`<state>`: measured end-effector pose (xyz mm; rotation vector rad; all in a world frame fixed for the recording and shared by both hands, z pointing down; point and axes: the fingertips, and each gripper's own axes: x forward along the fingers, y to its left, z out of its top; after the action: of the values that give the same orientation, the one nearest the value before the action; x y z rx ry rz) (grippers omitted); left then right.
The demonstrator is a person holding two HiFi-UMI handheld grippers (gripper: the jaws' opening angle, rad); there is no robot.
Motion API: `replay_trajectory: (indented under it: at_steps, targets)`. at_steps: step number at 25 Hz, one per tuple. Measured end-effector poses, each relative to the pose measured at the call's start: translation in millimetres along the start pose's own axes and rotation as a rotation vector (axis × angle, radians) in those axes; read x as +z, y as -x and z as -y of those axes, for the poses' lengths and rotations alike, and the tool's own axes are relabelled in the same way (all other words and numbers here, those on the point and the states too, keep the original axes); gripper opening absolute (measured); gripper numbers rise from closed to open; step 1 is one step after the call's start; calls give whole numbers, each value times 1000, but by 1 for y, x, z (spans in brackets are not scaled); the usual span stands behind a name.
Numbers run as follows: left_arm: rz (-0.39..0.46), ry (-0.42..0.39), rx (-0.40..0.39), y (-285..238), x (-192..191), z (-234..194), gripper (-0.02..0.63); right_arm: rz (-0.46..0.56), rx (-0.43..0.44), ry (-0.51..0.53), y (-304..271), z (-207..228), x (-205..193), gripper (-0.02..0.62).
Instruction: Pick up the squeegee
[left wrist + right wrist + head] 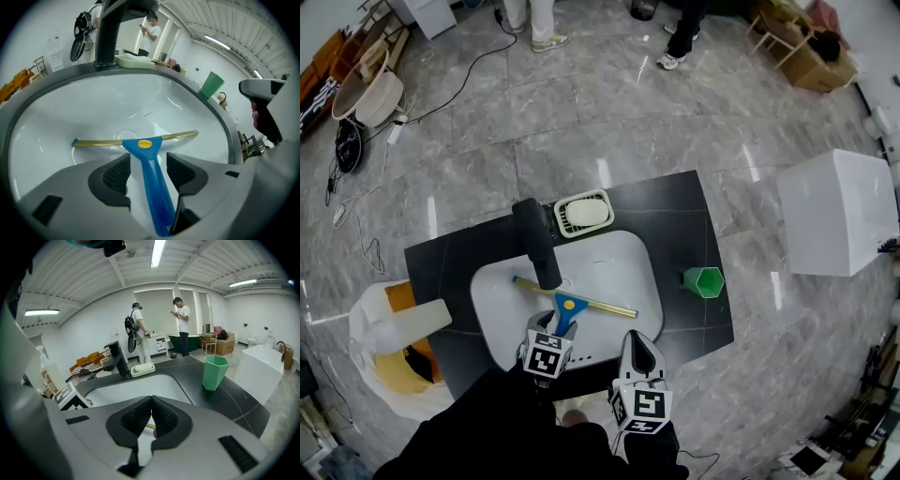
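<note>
Straddling the blue handle of the squeegee (140,143), which lies in the sink (619,253), the left claw (148,161) stands open, not yet gripping. Next step, as judged: close on the handle, then lift. The right claw (151,416) is closed and empty at the sink's near rim. A black counter (675,216) surrounds the sink, with marble floor (581,103) beyond.

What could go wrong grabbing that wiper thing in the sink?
The left gripper stands open around the squeegee, whose blue handle lies slanted between the jaws; closing could catch only an edge and send it sliding in the smooth sink. The faucet hangs over the blade, so a straight lift could snag.
</note>
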<state>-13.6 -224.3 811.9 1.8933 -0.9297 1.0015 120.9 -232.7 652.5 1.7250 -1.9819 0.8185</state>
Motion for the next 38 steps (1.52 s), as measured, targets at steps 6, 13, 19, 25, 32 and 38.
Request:
replay_trajectory:
  at_steps: [6,13,19,25,32,38]
  targets:
    - [-49,25,2,-23,-9,-5,238,-20,1,-6,-12,4,-3,15]
    - [-60,19,19,-38,-8,-8,236,-33,3,-14,-20,6,-4,15]
    - [-82,37,8,-43,-10,-8,228,-48,4,-22,-23,5,-5,15]
    - [-78,72,9,-49,-9,-9,180,-54,5,-23,-26,6,-7,15]
    - [-85,140,-11,-48,-9,-7,110,-55,5,-25,-25,8,-11,15]
    - [-63,162,-17,-44,-5,-6,101,-54,7,-23,-22,6,-11,15]
